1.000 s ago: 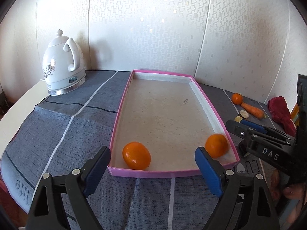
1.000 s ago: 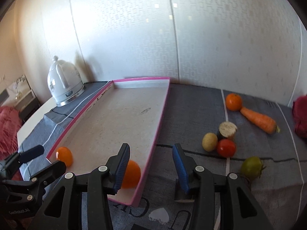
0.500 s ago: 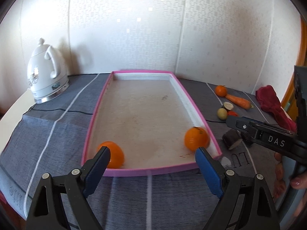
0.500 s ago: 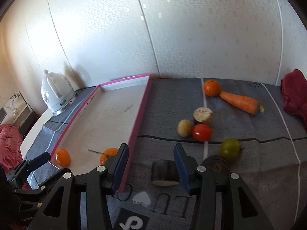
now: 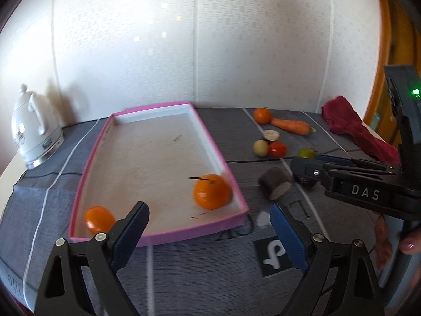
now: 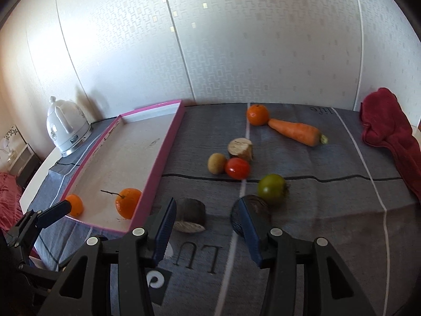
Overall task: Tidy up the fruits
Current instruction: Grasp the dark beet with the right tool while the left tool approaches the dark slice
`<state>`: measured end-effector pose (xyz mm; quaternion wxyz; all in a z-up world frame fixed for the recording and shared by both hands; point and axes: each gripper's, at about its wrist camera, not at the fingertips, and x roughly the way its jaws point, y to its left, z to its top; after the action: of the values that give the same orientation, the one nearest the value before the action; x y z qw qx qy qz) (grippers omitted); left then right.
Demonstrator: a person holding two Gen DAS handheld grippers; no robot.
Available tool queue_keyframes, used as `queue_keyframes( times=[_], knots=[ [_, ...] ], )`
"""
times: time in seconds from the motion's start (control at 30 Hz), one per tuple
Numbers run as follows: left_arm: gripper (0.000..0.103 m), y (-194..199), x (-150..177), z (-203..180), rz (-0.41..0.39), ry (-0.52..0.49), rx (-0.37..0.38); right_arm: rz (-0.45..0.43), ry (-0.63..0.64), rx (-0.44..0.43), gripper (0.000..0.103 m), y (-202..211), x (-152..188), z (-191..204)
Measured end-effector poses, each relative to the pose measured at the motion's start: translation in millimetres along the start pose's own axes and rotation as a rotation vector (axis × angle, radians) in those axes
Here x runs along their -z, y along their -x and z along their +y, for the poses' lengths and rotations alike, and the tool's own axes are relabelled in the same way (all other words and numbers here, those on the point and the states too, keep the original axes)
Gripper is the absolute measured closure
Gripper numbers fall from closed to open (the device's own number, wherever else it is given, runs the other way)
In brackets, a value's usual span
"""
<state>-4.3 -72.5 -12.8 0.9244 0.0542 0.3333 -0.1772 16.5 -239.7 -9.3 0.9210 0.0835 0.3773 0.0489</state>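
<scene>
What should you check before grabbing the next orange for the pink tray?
1. Right gripper open and holding nothing: ok.
2. Left gripper open and holding nothing: ok.
3. Pink tray has room beside its two oranges: ok.
4. Third orange in plain sight on the cloth: ok.
5. Orange free of neighbours: not ok, the carrot touches or nearly touches it.
6. Path over the vegetables is free: cannot tell.

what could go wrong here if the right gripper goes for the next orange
The remaining orange touches the carrot, so a grab may drag or nudge the carrot. The open right gripper must also pass over the cut dark root piece, red tomato and green tomato, which could roll if bumped.
</scene>
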Motion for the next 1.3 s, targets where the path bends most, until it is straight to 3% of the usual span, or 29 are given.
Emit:
queue_keyframes(
  times=[0.63, 0.97, 1.3],
  knots=[
    [0.010, -19.2, -4.6, -50.8, 0.035, -0.053, 0.049, 0.043, -0.132, 0.040, 0.053, 11.9, 11.3, -46.9],
    [0.010, -18.6, -8.1, -29.4, 0.028, 0.006, -0.039, 0.081, -0.080, 0.037, 0.053, -8.2, 10.8, -34.2],
    [0.010, -17.4, -7.7, -13.6, 0.030, 0.050, -0.061, 0.096, -0.055, 0.070, 0.053, -21.3, 11.4, -25.7]
  ],
)
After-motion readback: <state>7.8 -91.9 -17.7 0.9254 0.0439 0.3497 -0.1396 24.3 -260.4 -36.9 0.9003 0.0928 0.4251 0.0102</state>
